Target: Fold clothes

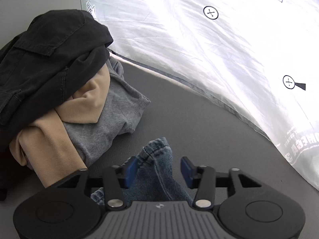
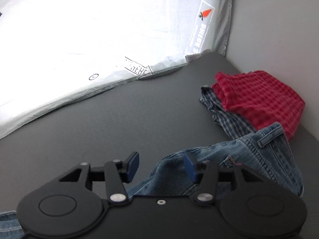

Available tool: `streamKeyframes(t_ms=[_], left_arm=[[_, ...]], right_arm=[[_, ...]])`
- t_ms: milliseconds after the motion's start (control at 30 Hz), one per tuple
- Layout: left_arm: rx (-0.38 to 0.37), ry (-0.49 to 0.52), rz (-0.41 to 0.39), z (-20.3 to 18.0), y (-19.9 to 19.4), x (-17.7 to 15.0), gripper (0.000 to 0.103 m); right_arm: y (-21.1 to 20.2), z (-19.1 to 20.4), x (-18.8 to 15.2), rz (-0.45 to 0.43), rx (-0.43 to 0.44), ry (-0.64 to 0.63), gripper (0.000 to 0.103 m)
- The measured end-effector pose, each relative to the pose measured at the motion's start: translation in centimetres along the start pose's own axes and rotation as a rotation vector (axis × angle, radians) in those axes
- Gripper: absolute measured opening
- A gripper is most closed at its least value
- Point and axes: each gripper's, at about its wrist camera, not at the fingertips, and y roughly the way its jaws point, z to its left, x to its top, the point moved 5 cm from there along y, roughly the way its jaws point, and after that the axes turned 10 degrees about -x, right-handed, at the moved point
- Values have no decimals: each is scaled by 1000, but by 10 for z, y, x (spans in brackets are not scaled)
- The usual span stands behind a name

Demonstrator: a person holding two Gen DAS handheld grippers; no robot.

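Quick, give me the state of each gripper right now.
Left gripper: open, pads clear of the denim jeans bunched between them.
Right gripper: open, holding nothing; the denim jeans lie under its right finger.

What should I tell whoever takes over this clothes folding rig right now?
Left gripper: open, jeans bunched between its pads, one pad touching them.
Right gripper: open over the jeans' waistband end, no grip.
Left side: heap of black garment, tan garment and grey shirt.
Right side: red checked cloth on blue plaid shirt.
Done: nothing visibly finished. Left: fold the jeans, which lie crumpled on the grey mat.
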Motion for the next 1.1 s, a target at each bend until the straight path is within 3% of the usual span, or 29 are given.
streamKeyframes(t_ms=[67, 167, 267, 433, 467, 500, 600, 767, 900, 1100], left_arm=[[-42, 96, -46, -13, -26, -12, 89], [-58, 210, -35, -34, -56, -45, 89], [-122, 304, 29, -55, -75, -91, 91], [-184, 532, 162, -79, -73, -181, 99], [-176, 561, 200, -80, -69, -197, 99], [-167, 566, 214, -78, -66, -207, 99], [-158, 513, 204, -68, -59, -219, 103], [-170, 410, 312, -61, -42, -205, 103], [-143, 433, 350, -68, -32, -199, 103], [-125, 412, 403, -68, -23, -188, 103]], right_arm=[[-25, 10, -7, -29, 30, -75, 58], [-57, 36, -41, 14, 168, -149, 65], [-90, 67, -88, 40, 301, -278, 72], [-131, 113, -168, 42, 430, -559, 82], [-137, 120, -184, 18, 412, -634, 81], [-143, 120, -187, -38, 398, -652, 83], [-149, 126, -180, -86, 403, -730, 82], [-140, 135, -143, -218, 358, -755, 81], [-125, 157, -121, -323, 327, -870, 62], [-123, 205, -110, -337, 537, -1002, 49]])
